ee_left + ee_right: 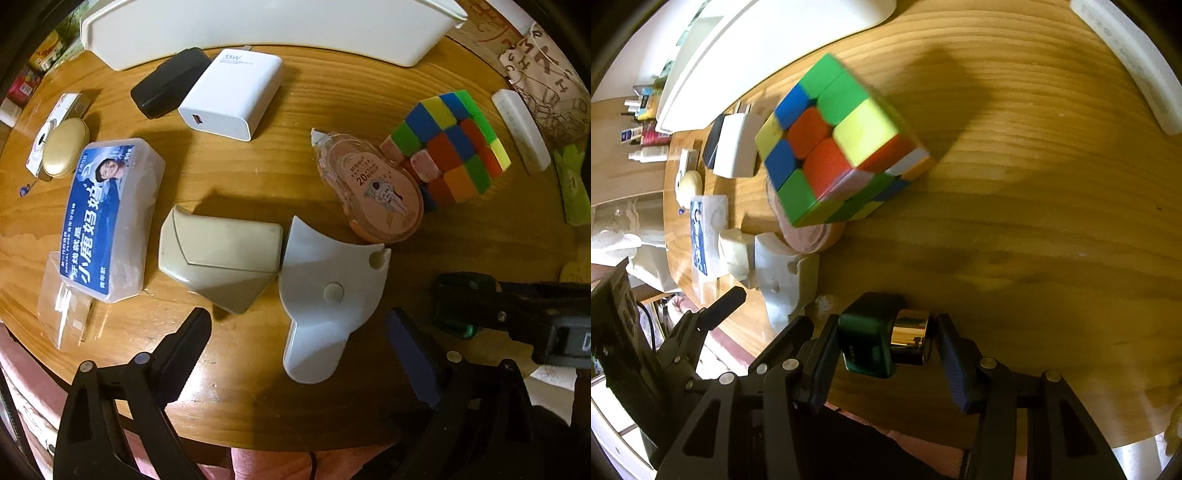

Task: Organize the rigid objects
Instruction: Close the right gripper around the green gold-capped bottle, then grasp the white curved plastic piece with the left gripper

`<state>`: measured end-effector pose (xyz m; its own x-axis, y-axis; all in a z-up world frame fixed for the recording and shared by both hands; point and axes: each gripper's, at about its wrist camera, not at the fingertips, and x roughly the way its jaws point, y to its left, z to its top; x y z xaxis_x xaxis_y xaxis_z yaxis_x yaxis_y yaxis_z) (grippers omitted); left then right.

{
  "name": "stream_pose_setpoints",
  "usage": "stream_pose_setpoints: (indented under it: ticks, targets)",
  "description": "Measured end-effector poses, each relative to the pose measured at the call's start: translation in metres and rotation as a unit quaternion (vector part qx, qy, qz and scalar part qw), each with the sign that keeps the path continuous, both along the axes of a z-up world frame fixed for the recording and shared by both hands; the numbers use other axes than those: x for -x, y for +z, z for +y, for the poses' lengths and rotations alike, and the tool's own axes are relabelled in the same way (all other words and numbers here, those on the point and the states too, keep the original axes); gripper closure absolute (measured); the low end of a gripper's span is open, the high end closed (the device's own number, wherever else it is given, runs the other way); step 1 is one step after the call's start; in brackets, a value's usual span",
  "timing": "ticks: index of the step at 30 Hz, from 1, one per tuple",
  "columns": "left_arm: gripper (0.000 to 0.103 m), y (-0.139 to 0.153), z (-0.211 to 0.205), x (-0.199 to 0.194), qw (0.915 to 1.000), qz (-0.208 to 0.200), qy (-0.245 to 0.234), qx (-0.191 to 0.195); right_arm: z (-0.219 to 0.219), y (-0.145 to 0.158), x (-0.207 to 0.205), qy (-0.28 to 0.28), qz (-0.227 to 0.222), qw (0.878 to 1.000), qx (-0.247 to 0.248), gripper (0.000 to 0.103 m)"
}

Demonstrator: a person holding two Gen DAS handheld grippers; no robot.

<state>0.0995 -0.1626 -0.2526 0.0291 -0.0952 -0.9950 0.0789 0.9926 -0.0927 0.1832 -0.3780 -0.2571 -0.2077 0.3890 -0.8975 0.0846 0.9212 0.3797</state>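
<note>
Right gripper (886,343): jaws clamped on a small green block with a shiny metal cap (882,334), held just above the wooden table (1034,221), near its front edge. Left gripper (299,354): jaws wide apart, nothing between the pads, pointed down over a pale grey scoop-shaped piece (328,295) touching a beige case (221,258). Puzzle cube (834,147) resting against a pink tape dispenser (373,192). White charger (232,92) beside a black box (170,81), in front of a white tray (258,29). Blue-labelled floss box (110,218) at far left
</note>
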Motion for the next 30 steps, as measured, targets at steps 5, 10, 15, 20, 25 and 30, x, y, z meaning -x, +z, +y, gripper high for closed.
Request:
stream_pose_setpoints:
  ticks: [5, 10, 15, 20, 25, 30]
  targets:
    - [0.012, -0.009, -0.014, -0.027, 0.9996, 0.012, 0.023, 0.005, -0.011, 0.005, 0.000, 0.003, -0.011, 1.000, 0.010, 0.052]
    - [0.015, -0.012, -0.013, -0.044, 0.9995, 0.016, 0.026, 0.006, -0.019, 0.013, -0.001, 0.007, -0.025, 1.000, 0.014, 0.052]
    - [0.023, -0.010, -0.019, -0.055, 0.9997, 0.012, 0.017, 0.008, -0.020, 0.017, 0.001, 0.008, -0.034, 0.999, 0.015, 0.052]
    - [0.036, -0.009, -0.020, -0.059, 0.9998, 0.007, 0.009, 0.015, -0.015, 0.024, 0.004, 0.008, -0.052, 0.998, 0.019, 0.052]
    - [0.042, 0.002, -0.043, -0.058, 0.9998, 0.007, 0.003, 0.018, -0.008, 0.026, 0.005, 0.002, -0.059, 0.998, 0.019, 0.052]
    - [0.043, 0.004, -0.041, -0.060, 0.9996, 0.008, 0.002, 0.027, -0.005, 0.028, 0.009, -0.001, -0.066, 0.998, 0.021, 0.052]
